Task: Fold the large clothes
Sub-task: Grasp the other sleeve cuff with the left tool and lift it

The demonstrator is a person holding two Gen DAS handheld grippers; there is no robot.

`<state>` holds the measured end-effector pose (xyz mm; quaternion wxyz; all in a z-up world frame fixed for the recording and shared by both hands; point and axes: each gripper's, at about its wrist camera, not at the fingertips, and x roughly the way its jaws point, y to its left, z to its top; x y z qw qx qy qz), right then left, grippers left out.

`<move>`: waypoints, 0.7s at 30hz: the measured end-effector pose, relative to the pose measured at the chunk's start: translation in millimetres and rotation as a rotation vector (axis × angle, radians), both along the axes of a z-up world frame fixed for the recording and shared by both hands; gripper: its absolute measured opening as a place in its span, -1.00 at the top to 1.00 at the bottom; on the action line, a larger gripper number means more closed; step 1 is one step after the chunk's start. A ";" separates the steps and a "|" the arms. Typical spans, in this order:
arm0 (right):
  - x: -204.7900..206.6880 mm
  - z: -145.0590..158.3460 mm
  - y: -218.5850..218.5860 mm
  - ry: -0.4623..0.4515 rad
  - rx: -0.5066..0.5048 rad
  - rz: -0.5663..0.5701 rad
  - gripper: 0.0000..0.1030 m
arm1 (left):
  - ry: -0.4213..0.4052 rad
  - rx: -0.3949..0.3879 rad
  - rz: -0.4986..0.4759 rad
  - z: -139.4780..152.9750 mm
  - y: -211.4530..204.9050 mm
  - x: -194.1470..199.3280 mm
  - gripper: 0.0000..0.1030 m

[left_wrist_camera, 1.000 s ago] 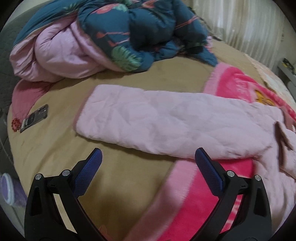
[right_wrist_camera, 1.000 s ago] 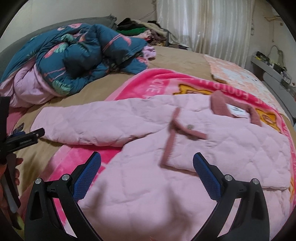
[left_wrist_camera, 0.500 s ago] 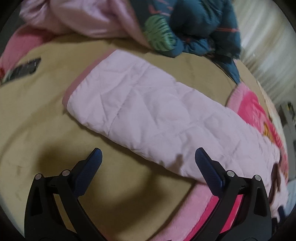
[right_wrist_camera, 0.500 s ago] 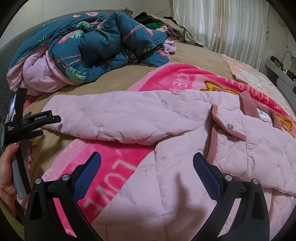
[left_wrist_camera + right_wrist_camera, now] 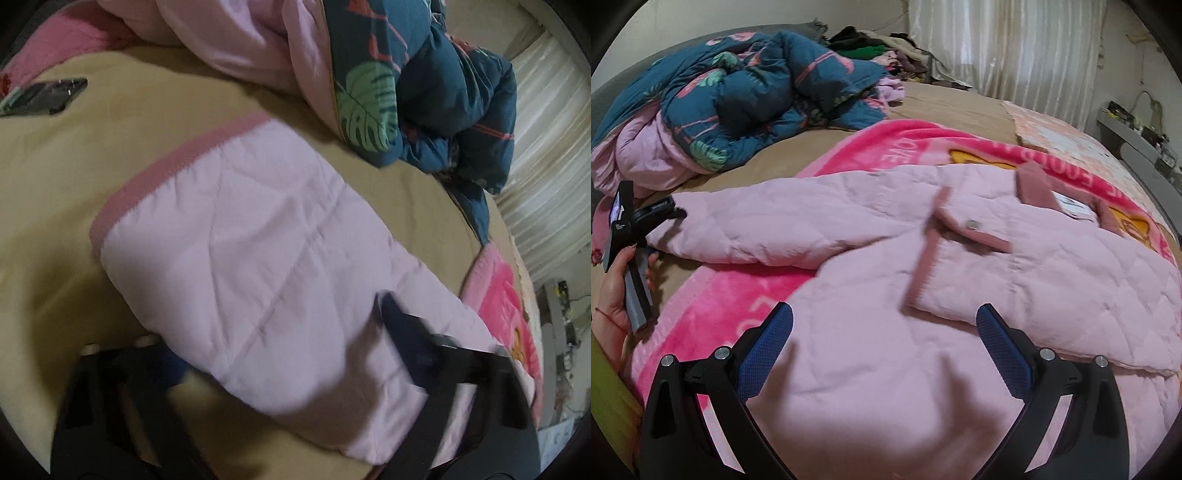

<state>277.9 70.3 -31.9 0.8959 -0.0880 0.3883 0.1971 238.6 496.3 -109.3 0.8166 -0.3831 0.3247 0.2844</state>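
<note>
Left tongs have just been closing around the jacket sleeve near the bed's left edge, padding between the jaws, though blur hides whether they've bitten. Right tongs hang released over the jacket body. Thick quilting could slip out or only the top layer get caught. Jacket hem is cut off.

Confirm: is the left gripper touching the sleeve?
Touching. Left wrist view: the sleeve lies between the fingers of the left gripper, covering one and dented by the other; the jaws have just been closing on it.
</note>
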 end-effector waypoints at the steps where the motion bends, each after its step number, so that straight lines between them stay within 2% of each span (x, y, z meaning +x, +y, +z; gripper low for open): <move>1: -0.2 0.9 -5.1 -0.003 0.002 -0.007 -0.92 | -0.004 0.005 -0.005 0.8 0.6 1.5 -0.07; 2: -0.5 2.2 -10.5 -0.006 0.002 -0.017 -0.92 | -0.012 0.011 -0.012 2.8 0.3 2.4 0.05; 4: -1.0 5.0 -21.5 -0.012 0.011 -0.040 -0.92 | -0.036 0.023 -0.022 9.0 -2.3 1.8 0.49; 6: -1.8 7.2 -33.1 -0.009 0.033 -0.070 -0.92 | -0.045 0.073 -0.044 22.1 -10.6 3.6 0.65; 11: -8.5 10.9 -54.0 0.008 0.067 -0.109 -0.92 | -0.117 0.160 -0.091 67.1 -31.0 1.6 0.73; 18: -22.7 21.5 -78.1 0.003 0.058 -0.131 -0.92 | -0.248 0.230 -0.214 130.4 -71.9 -9.8 0.76; 21: -30.2 27.9 -90.6 -0.003 0.055 -0.136 -0.92 | -0.272 0.250 -0.268 146.7 -96.6 -16.4 0.78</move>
